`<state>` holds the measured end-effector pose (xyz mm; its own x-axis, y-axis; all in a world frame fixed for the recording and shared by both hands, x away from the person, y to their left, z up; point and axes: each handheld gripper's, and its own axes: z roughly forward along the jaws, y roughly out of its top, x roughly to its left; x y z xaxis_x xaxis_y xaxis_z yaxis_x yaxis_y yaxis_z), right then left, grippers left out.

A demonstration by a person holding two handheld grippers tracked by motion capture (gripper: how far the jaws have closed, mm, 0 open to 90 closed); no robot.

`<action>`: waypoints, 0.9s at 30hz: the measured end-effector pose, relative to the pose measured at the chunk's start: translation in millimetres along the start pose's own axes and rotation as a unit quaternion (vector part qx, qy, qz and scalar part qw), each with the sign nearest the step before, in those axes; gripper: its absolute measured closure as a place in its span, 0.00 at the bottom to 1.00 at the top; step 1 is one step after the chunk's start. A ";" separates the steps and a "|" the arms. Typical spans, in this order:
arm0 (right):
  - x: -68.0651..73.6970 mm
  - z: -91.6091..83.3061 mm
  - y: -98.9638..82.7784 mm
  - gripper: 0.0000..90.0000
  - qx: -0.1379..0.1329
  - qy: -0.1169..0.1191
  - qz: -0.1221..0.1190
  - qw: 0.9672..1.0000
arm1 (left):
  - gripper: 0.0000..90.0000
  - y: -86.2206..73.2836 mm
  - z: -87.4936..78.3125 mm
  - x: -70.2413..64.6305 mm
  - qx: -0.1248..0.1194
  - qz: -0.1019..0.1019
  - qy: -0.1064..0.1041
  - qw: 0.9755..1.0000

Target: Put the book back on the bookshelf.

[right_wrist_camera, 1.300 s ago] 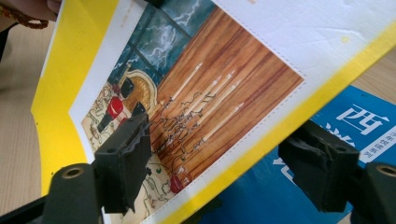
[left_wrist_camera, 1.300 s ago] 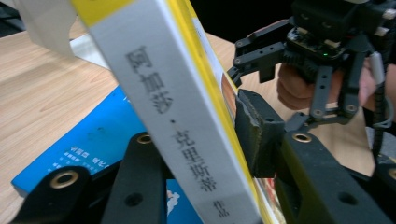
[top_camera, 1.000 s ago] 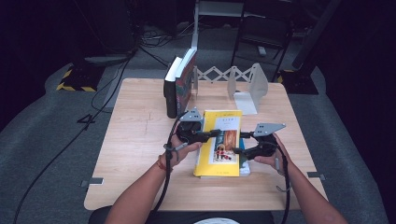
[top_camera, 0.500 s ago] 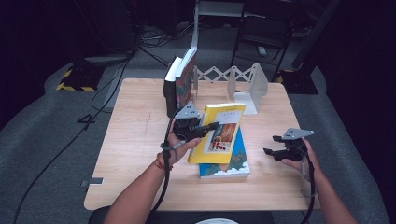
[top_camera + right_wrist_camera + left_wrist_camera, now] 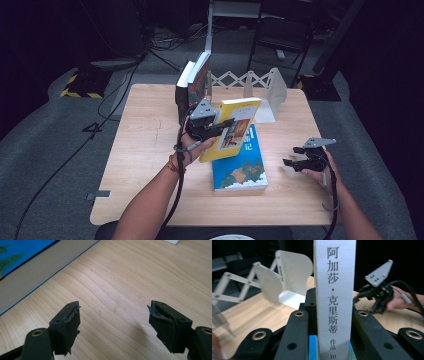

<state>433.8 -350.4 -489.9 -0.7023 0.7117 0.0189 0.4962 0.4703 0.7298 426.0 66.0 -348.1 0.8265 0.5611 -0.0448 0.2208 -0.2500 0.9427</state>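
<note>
**A:** Going view by view. High view first: left gripper (image 5: 227,122) is clamped on the yellow book (image 5: 231,129), gripping it by the spine edge. The book is off the table (image 5: 145,145), tilted, long axis running from near the person up and away toward the far side, top end leaning toward the white folding bookend (image 5: 270,95). Under and just beside it lies the blue book (image 5: 240,167), flat, long axis also running away from the person.

**B:** Anything crowding it?

**A:** A few upright books (image 5: 192,85) stand at the far left of the rack, close to the left gripper's hand (image 5: 192,142). The bookend plate sits just past the yellow book's top corner. The right gripper (image 5: 295,157) is well off to the side, low over bare wood.

**B:** Left gripper view?

**A:** The white spine of the yellow book (image 5: 335,297) stands straight up between the two black jaws, both pressed right against it. Printed characters run down it. The bookend (image 5: 287,277) is behind on the left, the other gripper (image 5: 378,291) farther back on the right, a strip of the blue book (image 5: 312,350) below.

**B:** And the right gripper view?

**A:** The right gripper (image 5: 115,320) has its jaws wide apart with nothing between them, and they've just been opening a bit more. Plain wood underneath, the blue book's (image 5: 25,255) corner and page edge at upper left.
</note>
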 end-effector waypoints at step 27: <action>3.6 12.2 -7.4 0.24 -0.006 -0.016 -0.003 1.000 | 0.83 33.8 -21.1 41.8 -0.028 0.006 0.143 0.989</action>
<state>433.9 -345.0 -503.6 -0.6887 0.7250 -0.0071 0.4861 0.4690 0.7374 457.1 97.6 -311.2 0.6475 0.7602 0.0542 0.1762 -0.2185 0.9598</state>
